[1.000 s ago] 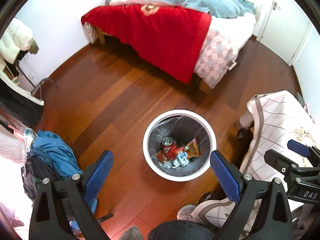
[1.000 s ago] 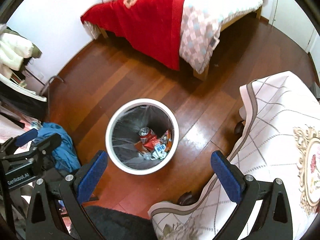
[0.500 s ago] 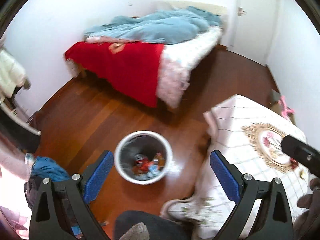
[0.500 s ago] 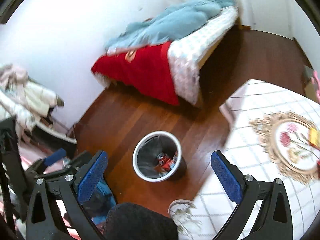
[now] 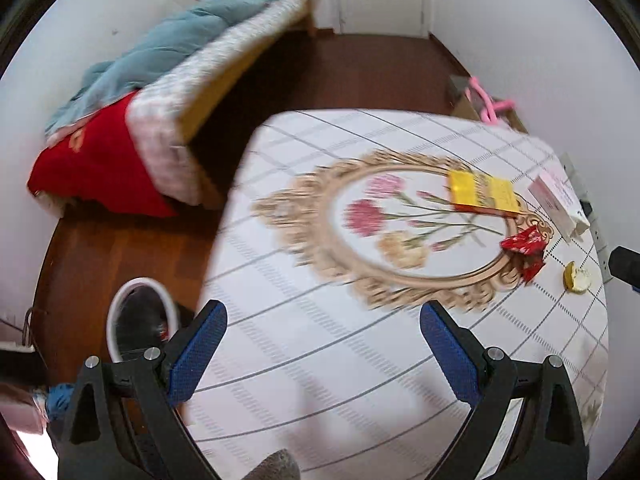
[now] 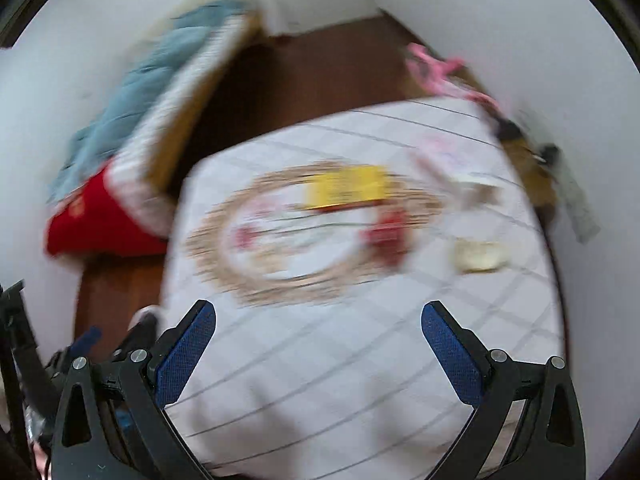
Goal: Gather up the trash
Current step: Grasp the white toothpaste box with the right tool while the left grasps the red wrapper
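Note:
A white table [image 5: 340, 360] with a flower-print cloth holds trash: a yellow packet [image 5: 482, 194], a crumpled red wrapper [image 5: 524, 246] and a yellowish scrap [image 5: 576, 276]. In the blurred right wrist view the yellow packet [image 6: 346, 190], red wrapper [image 6: 388, 236] and pale scrap [image 6: 480, 254] also show. My left gripper [image 5: 322, 352] is open and empty above the table's near part. My right gripper [image 6: 318, 350] is open and empty, also above the near part. The white bin [image 5: 138, 320] stands on the floor at the left, partly hidden.
A white box [image 5: 558, 204] lies at the table's far right. A bed [image 5: 160, 92] with red and blue covers stands at the back left. Wooden floor [image 5: 340, 72] runs between bed and table. A pink item [image 5: 490, 100] lies behind the table by the wall.
Both grippers have swung up and right, from over the bin to over the table. The bin has slid to the lower left. The table's trash has come into view.

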Demonstrator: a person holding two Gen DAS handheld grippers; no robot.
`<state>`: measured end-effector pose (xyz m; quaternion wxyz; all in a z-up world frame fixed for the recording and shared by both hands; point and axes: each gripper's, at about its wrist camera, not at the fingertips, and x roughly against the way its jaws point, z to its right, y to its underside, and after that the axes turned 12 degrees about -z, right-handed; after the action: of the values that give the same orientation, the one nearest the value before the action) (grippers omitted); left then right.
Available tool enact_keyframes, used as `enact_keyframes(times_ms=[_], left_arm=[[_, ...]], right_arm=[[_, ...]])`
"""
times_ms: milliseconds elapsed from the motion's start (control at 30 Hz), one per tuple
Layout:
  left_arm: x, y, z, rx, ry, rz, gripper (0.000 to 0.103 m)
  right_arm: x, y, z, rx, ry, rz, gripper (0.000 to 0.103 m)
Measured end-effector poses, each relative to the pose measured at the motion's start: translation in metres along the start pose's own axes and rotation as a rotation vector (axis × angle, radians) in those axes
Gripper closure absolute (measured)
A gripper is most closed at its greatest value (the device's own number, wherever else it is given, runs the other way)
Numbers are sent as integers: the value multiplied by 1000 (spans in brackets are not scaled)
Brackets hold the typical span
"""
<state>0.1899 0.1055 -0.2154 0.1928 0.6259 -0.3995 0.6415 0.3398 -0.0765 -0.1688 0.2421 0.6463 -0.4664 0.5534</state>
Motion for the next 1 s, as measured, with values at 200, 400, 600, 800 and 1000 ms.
enact_keyframes(times_ms=[200,400,600,800,1000], left_arm=[[-45,-51,58,-14,-58,-64,4],[-78,-82,79,-30,-98,-118,4],[-92,-89,85,-55,-115,-139,4],[-61,-69,112,-166,79,-94,4],[-48,-48,171,-319,203,-105,5]], right_arm=[[-42,-78,74,18,159,-99,0],[-91,-140,92,96,247,-169,0],[-135,-172,96,142,243,-207,24],[-141,-168,100,156,230,-180,42],[-111,-141,124,94,200,-142,48]])
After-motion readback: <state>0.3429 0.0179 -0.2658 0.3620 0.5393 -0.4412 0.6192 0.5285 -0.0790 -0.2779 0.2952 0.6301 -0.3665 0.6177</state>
